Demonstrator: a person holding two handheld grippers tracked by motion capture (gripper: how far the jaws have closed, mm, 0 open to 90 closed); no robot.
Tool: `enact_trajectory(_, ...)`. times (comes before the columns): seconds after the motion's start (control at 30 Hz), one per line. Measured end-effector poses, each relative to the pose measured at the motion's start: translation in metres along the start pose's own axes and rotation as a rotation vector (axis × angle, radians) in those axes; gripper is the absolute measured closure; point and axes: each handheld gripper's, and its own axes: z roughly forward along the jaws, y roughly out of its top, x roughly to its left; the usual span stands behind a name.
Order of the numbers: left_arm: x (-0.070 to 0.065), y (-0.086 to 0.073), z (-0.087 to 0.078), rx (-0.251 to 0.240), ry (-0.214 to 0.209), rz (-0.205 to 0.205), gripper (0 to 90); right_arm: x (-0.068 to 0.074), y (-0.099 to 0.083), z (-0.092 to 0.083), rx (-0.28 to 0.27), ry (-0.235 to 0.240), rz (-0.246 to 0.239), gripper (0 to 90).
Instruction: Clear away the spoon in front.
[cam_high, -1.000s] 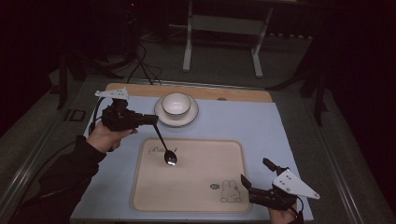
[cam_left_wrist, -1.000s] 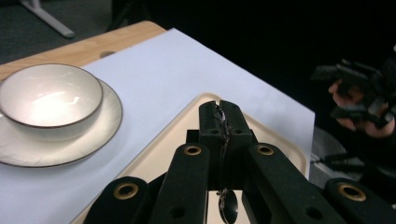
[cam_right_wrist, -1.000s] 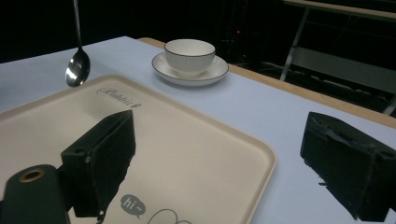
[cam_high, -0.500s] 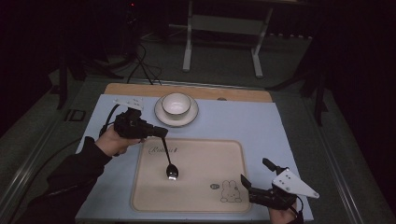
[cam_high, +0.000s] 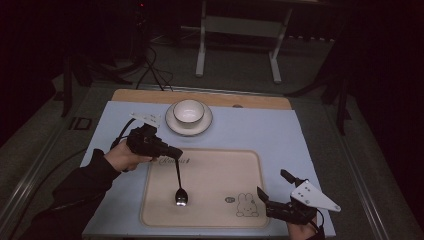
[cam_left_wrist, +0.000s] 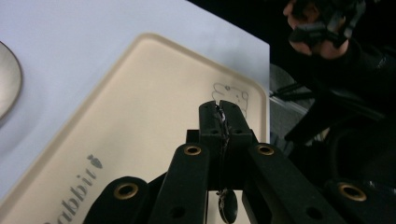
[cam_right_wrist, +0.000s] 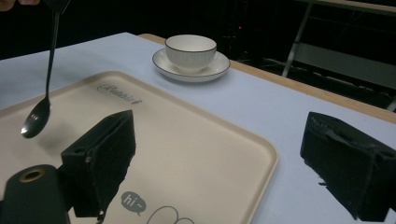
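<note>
A dark metal spoon (cam_high: 180, 195) hangs bowl-down over the beige tray (cam_high: 215, 165), a little above its surface. My left gripper (cam_high: 176, 152) is shut on the top of its handle, at the tray's far left edge. In the left gripper view the two jaws are pressed together on the thin spoon handle (cam_left_wrist: 221, 119). In the right gripper view the spoon (cam_right_wrist: 36, 122) hangs at the left over the tray (cam_right_wrist: 196, 135). My right gripper (cam_high: 274, 186) stands open with nothing in it at the tray's near right corner, its fingers (cam_right_wrist: 103, 156) wide apart.
A white cup (cam_high: 188, 111) stands on a saucer (cam_high: 172, 126) beyond the tray, on the pale blue mat (cam_high: 260, 130). A wooden strip (cam_high: 260, 101) edges the table's far side. A rabbit drawing (cam_high: 245, 205) marks the tray's near right corner. Cables trail off to the left.
My left gripper has carried the spoon toward the near side of the tray and slightly right. The right gripper has stayed still.
</note>
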Motion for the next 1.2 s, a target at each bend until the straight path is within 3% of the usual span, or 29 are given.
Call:
enact_trajectory(0.43, 0.008, -0.006, 0.021, 0.069, -0.045, 0.016, 89.6, 0.0, -0.001, 0.001, 0.005, 0.001, 0.003, 10.3)
enact_trajectory(0.67, 0.015, -0.009, 0.025, 0.063, -0.06, 0.004, 89.6, -0.001, -0.001, 0.001, 0.007, 0.0, 0.005, 10.3)
enact_trajectory(0.87, 0.019, -0.015, 0.028, 0.014, -0.008, 0.028, 87.1, -0.001, -0.001, 0.001, 0.009, 0.0, 0.005, 10.3)
enact_trajectory(1.2, 0.032, -0.025, 0.035, -0.033, 0.041, -0.005, 81.4, -0.001, -0.001, 0.001, 0.008, -0.003, 0.008, 10.3)
